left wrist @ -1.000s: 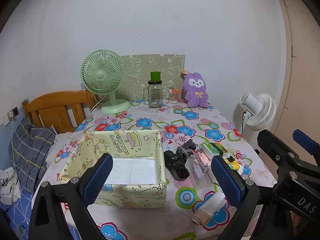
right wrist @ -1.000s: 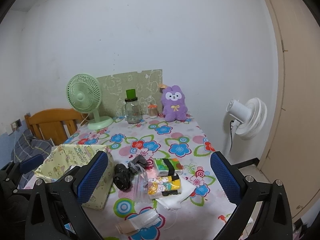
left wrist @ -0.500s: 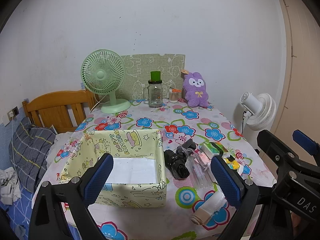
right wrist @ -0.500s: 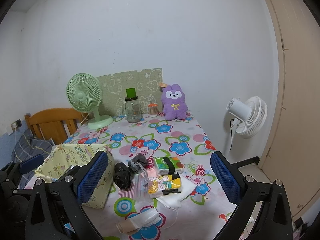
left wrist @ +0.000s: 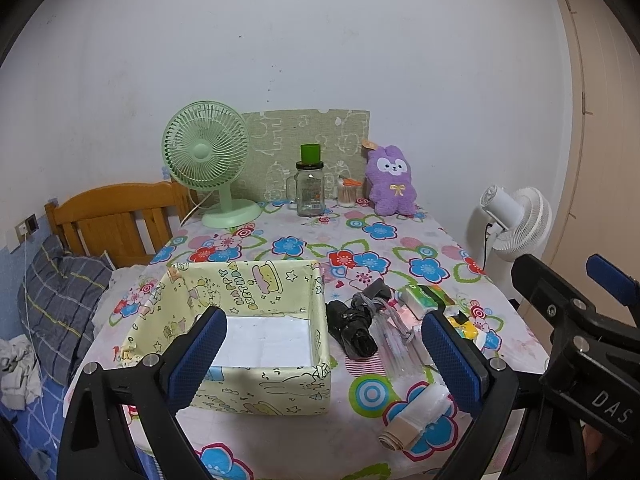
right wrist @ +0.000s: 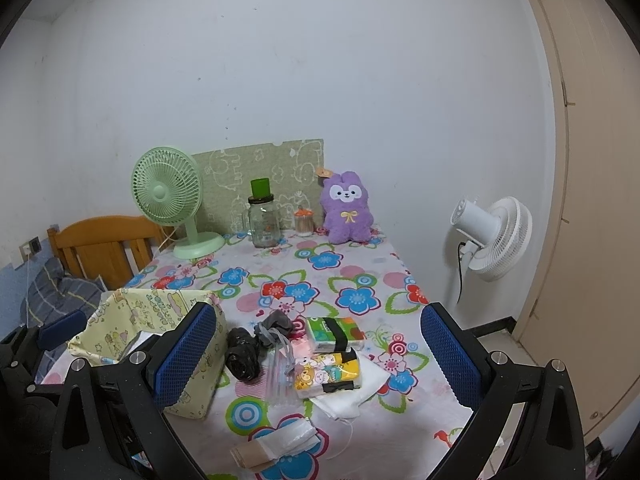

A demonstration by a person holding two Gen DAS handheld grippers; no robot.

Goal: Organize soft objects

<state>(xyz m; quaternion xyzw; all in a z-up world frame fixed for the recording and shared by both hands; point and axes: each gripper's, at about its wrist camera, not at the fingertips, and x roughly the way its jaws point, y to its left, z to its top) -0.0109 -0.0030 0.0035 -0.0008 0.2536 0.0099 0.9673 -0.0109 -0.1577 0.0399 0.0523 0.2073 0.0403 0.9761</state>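
Left wrist view: the bench [left wrist: 400,236] in a flowered cloth carries a yellow box [left wrist: 256,392] at near left, holding nothing. Right of it lies a heap of soft things: a black bundle [left wrist: 352,330], a clear bag [left wrist: 394,344], tissue packs [right wrist: 332,354], a white roll [left wrist: 416,412]. Both the left gripper [left wrist: 320,354] and the right gripper [right wrist: 316,354] hover above with fingers spread, gripping nothing.

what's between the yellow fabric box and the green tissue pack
In the right wrist view, black rolled bags and a clear plastic bag lie between the yellow box and green tissue pack.
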